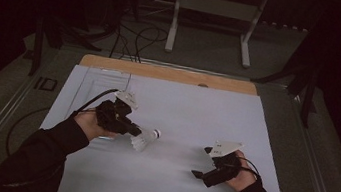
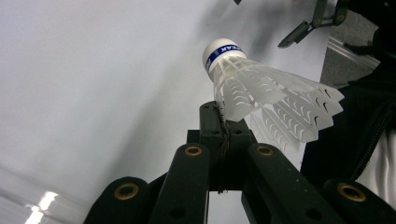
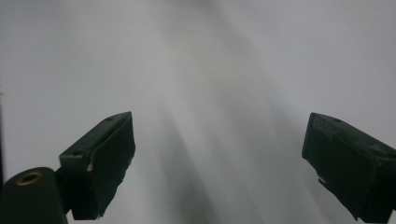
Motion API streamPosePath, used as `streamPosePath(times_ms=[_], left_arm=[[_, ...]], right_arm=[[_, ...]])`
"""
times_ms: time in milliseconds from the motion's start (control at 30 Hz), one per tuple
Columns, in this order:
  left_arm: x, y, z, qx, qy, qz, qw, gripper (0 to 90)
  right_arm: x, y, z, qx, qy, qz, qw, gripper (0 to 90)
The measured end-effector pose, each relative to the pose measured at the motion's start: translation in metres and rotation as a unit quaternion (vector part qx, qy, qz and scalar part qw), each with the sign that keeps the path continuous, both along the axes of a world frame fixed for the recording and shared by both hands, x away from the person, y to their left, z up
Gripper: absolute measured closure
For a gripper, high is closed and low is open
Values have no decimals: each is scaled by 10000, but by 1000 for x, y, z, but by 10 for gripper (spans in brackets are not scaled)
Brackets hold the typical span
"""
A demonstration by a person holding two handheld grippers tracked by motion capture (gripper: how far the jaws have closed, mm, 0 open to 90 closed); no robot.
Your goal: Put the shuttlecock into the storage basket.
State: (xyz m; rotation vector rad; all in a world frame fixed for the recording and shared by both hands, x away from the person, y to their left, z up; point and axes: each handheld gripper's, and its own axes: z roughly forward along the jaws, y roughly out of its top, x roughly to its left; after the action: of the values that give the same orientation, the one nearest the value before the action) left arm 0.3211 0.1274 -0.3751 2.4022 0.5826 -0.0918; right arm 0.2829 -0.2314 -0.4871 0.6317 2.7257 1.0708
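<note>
One shuttlecock (image 2: 261, 93), v. light, fragile skirt: left tongs (image 2: 219, 122) pinch skirt edge; right tongs (image 3: 219, 163) agape, empty. Cork end safer.

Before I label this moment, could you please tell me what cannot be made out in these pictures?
- Shuttlecock band lettering: left gripper view, cut off by the cork's curve.
- Feather edge inside the left tongs: hidden by the shut jaws.
- Right tongs: high view, too small and dark.
- White table sheet: right gripper view, blurred.
</note>
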Motion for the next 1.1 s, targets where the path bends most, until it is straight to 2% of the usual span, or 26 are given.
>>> streamPosePath(times_ms=[267, 667, 933, 1100], left_arm=[[2, 20, 10, -40, -128, 260, 9996, 900], [2, 46, 23, -72, -359, 597, 9975, 900], [2, 64, 28, -66, -463, 857, 9952, 900], [3, 73, 32, -132, -550, 1013, 9932, 900]], right_arm=[[-5, -15, -9, 168, 96, -145, 9997, 94], [-14, -29, -20, 165, -47, -427, 9989, 94], [-20, -36, -23, 226, -103, -512, 9984, 94], [-20, -38, -26, 241, -20, -495, 9985, 94]])
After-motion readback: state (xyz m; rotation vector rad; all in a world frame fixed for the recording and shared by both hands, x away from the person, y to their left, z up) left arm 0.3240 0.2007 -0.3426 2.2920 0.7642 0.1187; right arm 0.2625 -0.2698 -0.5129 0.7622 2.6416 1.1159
